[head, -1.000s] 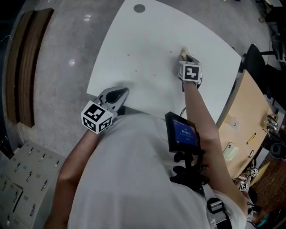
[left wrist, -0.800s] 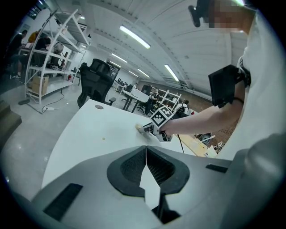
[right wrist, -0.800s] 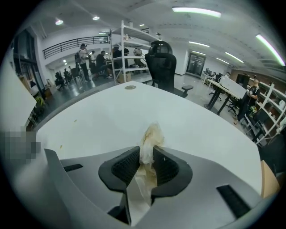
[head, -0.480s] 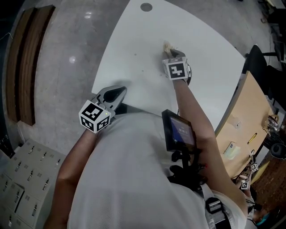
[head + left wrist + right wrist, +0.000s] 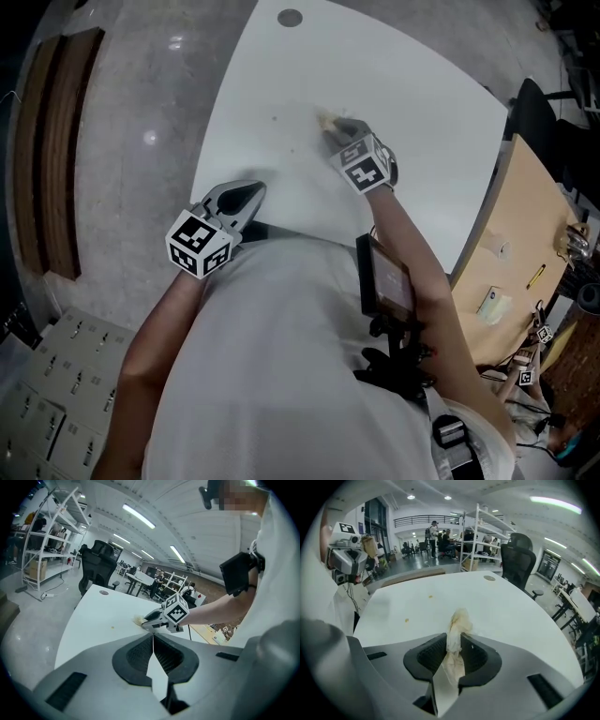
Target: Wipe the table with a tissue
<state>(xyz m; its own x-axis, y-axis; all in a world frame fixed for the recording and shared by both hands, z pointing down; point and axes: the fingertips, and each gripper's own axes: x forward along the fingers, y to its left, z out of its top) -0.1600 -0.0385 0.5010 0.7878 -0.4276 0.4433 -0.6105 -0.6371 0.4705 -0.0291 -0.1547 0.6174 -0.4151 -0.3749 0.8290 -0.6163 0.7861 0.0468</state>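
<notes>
The white table [image 5: 403, 84] carries small yellowish spots [image 5: 274, 118] [image 5: 407, 619]. My right gripper [image 5: 336, 126] points down at its middle, shut on a crumpled, stained tissue [image 5: 325, 119] whose end rests on the tabletop. In the right gripper view the tissue [image 5: 457, 623] sticks out between the closed-in jaws of the right gripper [image 5: 453, 641]. My left gripper [image 5: 251, 191] hovers at the table's near edge, jaws together with nothing in them; its own view shows the left gripper [image 5: 153, 637] shut, looking across at the right gripper [image 5: 145, 621] and the tissue [image 5: 138, 619].
A round grommet [image 5: 290, 17] sits near the table's far edge. A black chair [image 5: 530, 112] and a wooden desk [image 5: 520, 234] with small items stand to the right. Grey lockers [image 5: 47, 412] are at the lower left. Shelving [image 5: 485, 531] and another chair [image 5: 518, 557] stand beyond the table.
My right gripper has slid left across the table with the tissue and rolled at the wrist. The left gripper has stayed where it was.
</notes>
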